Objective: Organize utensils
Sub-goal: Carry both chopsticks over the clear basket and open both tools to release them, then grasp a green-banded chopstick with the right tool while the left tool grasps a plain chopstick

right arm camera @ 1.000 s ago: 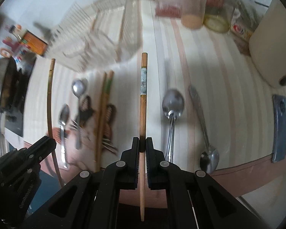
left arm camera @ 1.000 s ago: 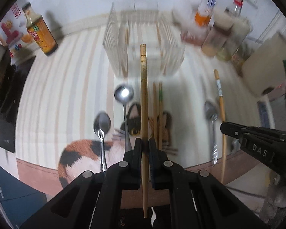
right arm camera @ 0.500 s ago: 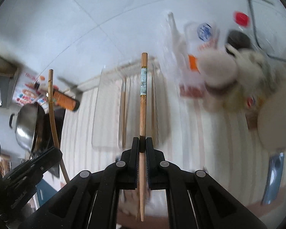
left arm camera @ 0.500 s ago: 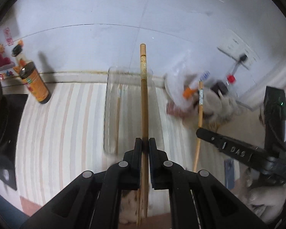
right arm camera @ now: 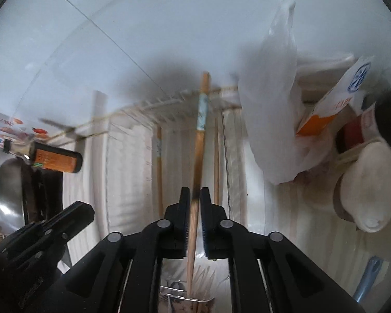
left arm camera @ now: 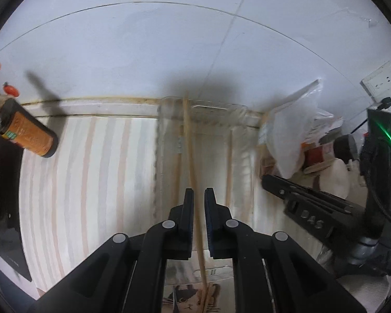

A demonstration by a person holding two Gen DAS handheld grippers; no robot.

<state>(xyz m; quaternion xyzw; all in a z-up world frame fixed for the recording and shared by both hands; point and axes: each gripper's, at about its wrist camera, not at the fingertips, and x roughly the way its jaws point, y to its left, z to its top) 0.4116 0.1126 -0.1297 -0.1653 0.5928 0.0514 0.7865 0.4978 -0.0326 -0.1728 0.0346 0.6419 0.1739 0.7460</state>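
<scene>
Left wrist view: both your grippers are above the clear rack (left arm camera: 169, 140) at the counter's back edge by the wall.

Your left gripper (left arm camera: 199, 195) has just been opening; a thin, plain bamboo chopstick (left arm camera: 191, 156) stands loose between its jaws. Your right gripper (right arm camera: 194, 195) has just been opening too; its brown chopstick with a pale blue band (right arm camera: 199, 151) tilts free, blurred.

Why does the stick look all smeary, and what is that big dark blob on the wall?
Right wrist view: the chopstick is smeared by motion blur, and so is the rack. Both views: the blob is a shadow on the wall, just above the rack. Left wrist view: a green glare streak at the right edge.
</scene>
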